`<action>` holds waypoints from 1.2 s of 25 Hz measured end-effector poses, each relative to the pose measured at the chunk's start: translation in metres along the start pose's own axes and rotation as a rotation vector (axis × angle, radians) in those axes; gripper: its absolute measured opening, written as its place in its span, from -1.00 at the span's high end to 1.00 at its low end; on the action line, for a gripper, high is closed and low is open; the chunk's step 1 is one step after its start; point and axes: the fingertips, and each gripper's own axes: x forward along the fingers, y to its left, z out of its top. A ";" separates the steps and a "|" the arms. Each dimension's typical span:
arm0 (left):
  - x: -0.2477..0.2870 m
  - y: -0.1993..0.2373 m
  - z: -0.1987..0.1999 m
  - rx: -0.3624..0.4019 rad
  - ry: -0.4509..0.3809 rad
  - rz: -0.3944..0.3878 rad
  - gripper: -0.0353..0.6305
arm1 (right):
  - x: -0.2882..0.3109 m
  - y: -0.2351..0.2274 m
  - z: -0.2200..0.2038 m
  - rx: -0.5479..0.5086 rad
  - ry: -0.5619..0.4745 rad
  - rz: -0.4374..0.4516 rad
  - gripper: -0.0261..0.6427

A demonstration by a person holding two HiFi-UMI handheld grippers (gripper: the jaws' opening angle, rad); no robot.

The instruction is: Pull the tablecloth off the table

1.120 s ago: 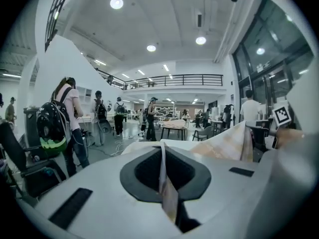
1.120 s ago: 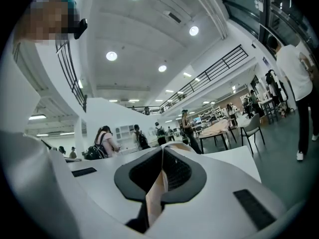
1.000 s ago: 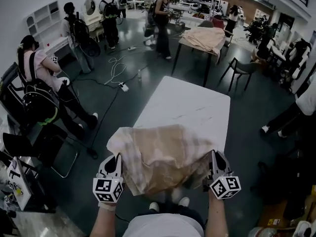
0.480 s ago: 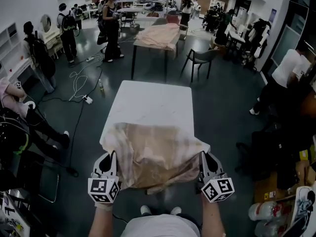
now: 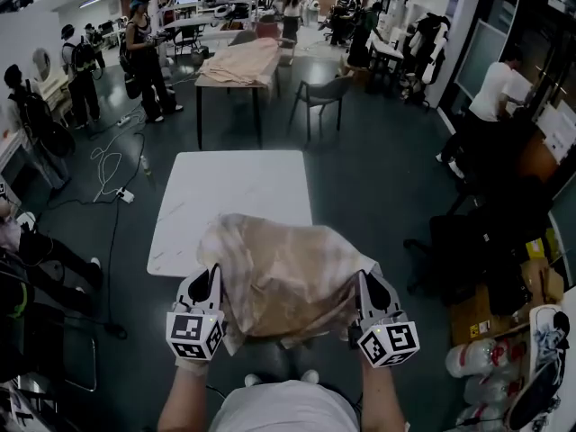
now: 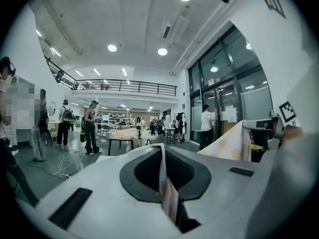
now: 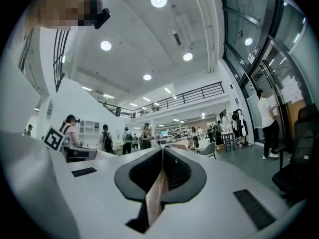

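Forearms stretched forward and low, I held my left gripper and right gripper level and well apart at the near end of the white table. Each claw was pinched tight on an edge of the tablecloth, which sagged bunched between them, its far part lying over the table's near end. Beyond stood a second table under its own cloth, a chair and a person in a white shirt.
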 end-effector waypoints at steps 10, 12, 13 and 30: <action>0.032 -0.063 0.003 0.027 0.013 -0.116 0.86 | -0.033 -0.052 0.012 -0.047 -0.015 -0.130 0.83; 0.036 -0.071 0.005 0.030 0.015 -0.128 0.86 | -0.038 -0.059 0.012 -0.051 -0.015 -0.153 0.83; 0.037 -0.074 0.007 0.034 0.014 -0.135 0.86 | -0.040 -0.062 0.013 -0.058 -0.013 -0.165 0.83; 0.036 -0.079 0.010 0.042 0.012 -0.113 0.86 | -0.053 -0.074 0.011 -0.072 -0.001 -0.205 0.83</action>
